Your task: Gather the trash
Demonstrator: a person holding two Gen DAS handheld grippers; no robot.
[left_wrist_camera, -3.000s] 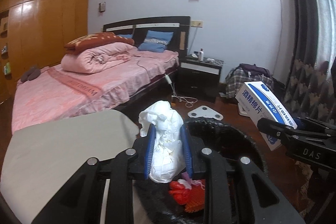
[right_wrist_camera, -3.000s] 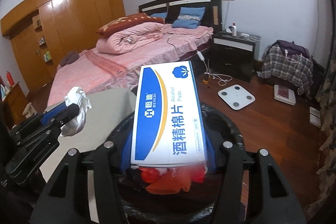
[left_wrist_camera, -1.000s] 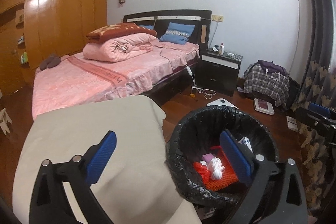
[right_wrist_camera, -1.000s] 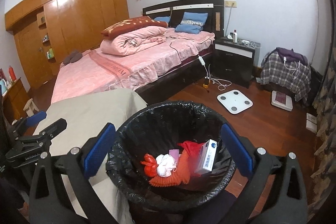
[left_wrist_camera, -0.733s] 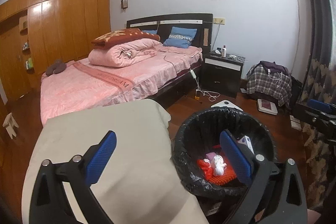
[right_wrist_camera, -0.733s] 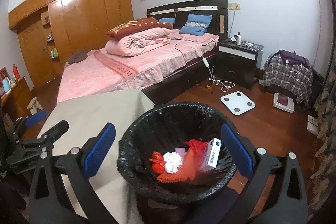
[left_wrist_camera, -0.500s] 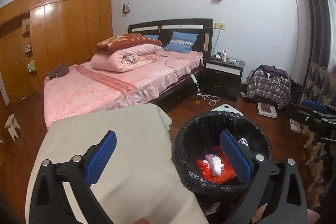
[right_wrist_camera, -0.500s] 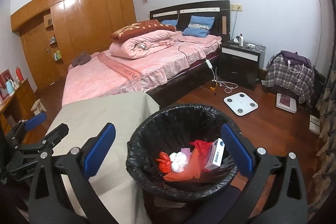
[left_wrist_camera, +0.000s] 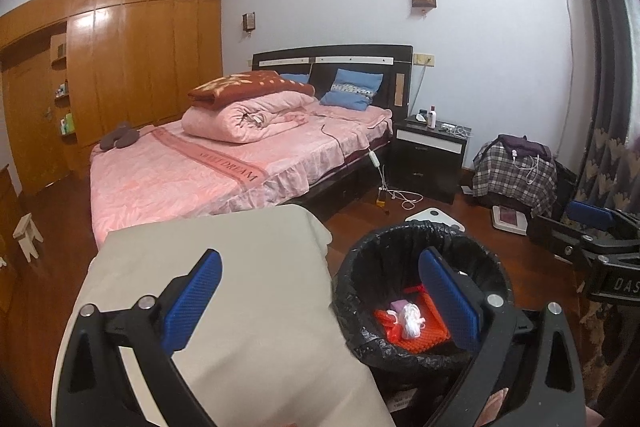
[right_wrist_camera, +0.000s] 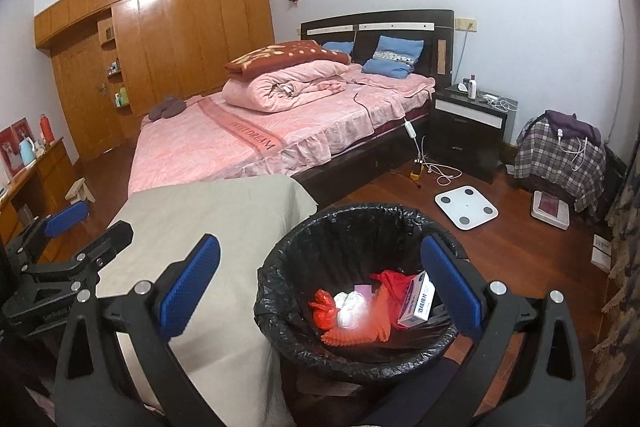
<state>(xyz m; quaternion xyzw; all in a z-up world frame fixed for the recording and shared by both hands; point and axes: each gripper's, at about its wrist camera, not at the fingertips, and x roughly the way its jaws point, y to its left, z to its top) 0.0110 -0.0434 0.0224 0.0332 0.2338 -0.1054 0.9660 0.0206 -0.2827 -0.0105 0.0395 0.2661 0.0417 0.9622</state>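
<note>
A trash bin with a black liner (right_wrist_camera: 348, 223) stands on the floor beside a beige-covered table (right_wrist_camera: 208, 219). Inside lie a white crumpled tissue (right_wrist_camera: 350, 305), red and orange wrappers (right_wrist_camera: 324, 307) and a white-and-blue alcohol pad box (right_wrist_camera: 416, 299). The bin also shows in the left wrist view (left_wrist_camera: 384, 247) with the tissue (left_wrist_camera: 412, 315). My right gripper (right_wrist_camera: 320, 283) is open and empty above the bin. My left gripper (left_wrist_camera: 320, 291) is open and empty above the table's edge (left_wrist_camera: 256, 267) and the bin.
A pink bed (right_wrist_camera: 256, 135) stands behind the table. A black nightstand (right_wrist_camera: 468, 131), a white scale (right_wrist_camera: 466, 207) and a plaid-covered pile (right_wrist_camera: 560, 155) sit on the wood floor. Wooden wardrobes (right_wrist_camera: 180, 39) line the left wall. A curtain (left_wrist_camera: 608, 107) hangs at right.
Three seconds ago the left gripper held the tissue and the right held the box; both now lie in the bin. Both grippers have opened and risen away from the bin.
</note>
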